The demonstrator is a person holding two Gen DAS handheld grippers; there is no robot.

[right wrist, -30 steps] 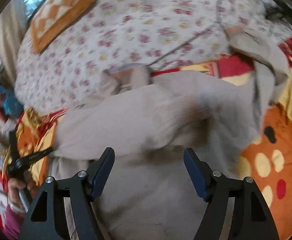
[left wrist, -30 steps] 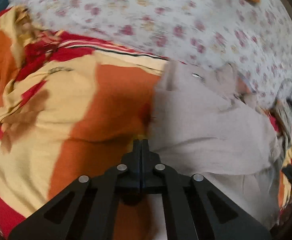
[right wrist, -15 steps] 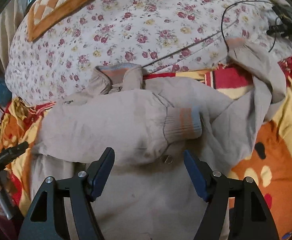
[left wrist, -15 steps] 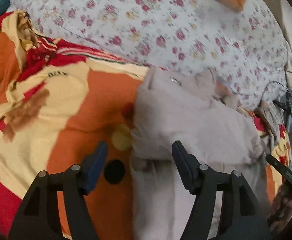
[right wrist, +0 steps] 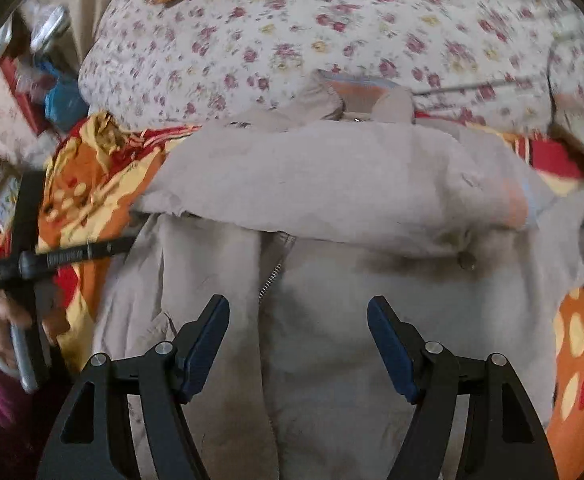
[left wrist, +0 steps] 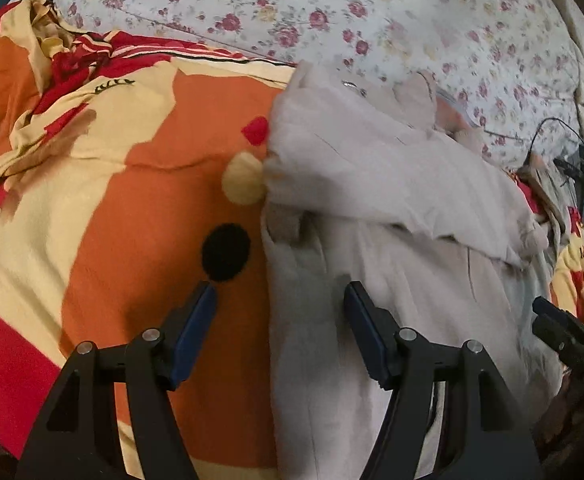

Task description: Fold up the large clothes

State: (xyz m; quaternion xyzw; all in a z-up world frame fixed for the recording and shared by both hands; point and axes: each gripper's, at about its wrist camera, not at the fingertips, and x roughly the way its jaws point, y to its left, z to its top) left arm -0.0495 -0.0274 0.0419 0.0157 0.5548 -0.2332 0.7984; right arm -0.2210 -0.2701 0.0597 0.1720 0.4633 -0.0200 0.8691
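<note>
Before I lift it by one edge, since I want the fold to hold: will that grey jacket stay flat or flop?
The jacket will probably flop: it already creases and drapes over the blanket. The sleeve folded across its chest lies loose, so it would likely slide off. The zipper might stiffen the front slightly.

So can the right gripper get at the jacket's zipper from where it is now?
Probably yes: the right gripper stands open above the jacket, and the zipper lies uncovered just ahead of its fingers.
</note>
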